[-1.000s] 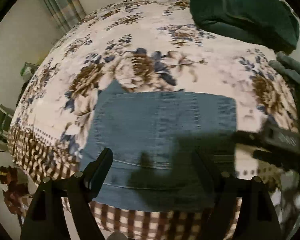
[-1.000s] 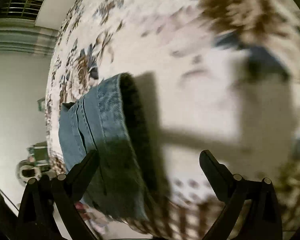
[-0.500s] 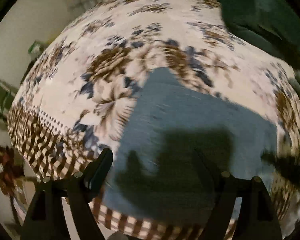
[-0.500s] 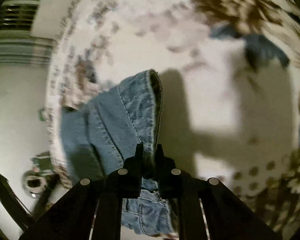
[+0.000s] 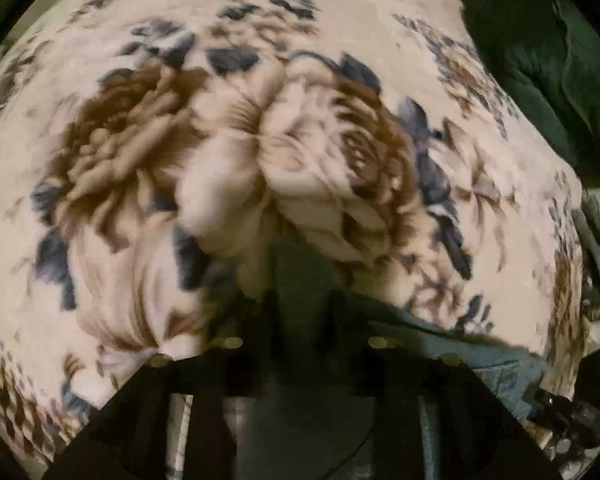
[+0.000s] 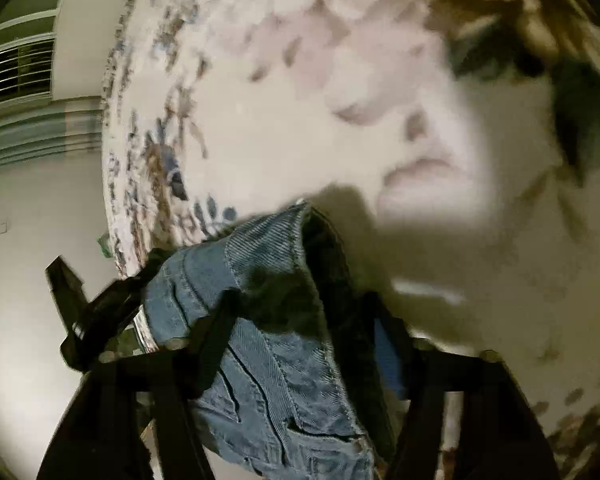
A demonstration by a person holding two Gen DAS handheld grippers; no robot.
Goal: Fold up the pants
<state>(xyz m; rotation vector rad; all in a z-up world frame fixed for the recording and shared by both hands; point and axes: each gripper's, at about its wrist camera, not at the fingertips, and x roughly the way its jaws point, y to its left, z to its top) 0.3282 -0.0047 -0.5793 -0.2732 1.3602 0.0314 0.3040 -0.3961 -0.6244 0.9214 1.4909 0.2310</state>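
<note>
From the left wrist, the left gripper (image 5: 300, 312) has just been closing on the far corner of the blue pants (image 5: 460, 344), which lie on the flowery bed (image 5: 260, 80). From the right wrist, the right gripper (image 6: 300, 320) holds the pants' other thick edge, its jaws just eased a little. I think both corners are caught for a fold, so next both should lift and carry together.

— Any writing you can read, near or far?
— None. The white tag (image 6: 145, 330) at the jeans' (image 6: 276, 392) left edge is too blurred to make out.
</note>
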